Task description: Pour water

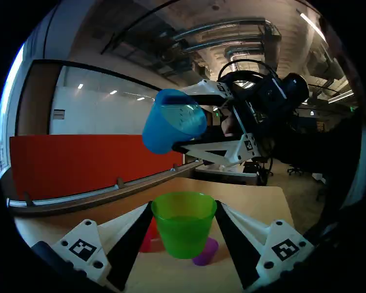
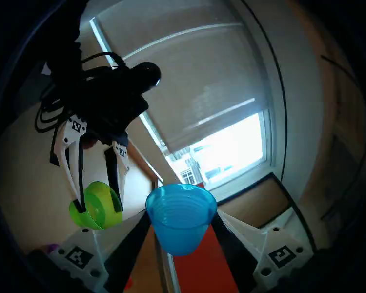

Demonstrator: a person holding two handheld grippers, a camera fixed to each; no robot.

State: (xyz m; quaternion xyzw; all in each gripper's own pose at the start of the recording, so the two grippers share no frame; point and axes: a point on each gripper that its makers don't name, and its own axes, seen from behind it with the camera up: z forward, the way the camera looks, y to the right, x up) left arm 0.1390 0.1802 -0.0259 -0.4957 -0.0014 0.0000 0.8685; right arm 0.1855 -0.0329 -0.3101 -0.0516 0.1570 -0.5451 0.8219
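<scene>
Left gripper (image 1: 183, 207): jaws closed on the green cup (image 1: 184, 229), one finger pressing each side.
Green cup: upright, mouth up, over the table (image 1: 261, 200); cannot tell whether it touches the table.
Right gripper (image 2: 181, 211): jaws clamped on the blue cup (image 2: 180, 229), both fingers against its sides.
Blue cup: in the left gripper view, tilted, higher than the green cup and apart from it.
Water: cannot tell whether either cup holds any.
Table: pale wood; a pink cup (image 1: 152, 239) and a purple cup (image 1: 205, 253) sit just behind the green cup's base.
</scene>
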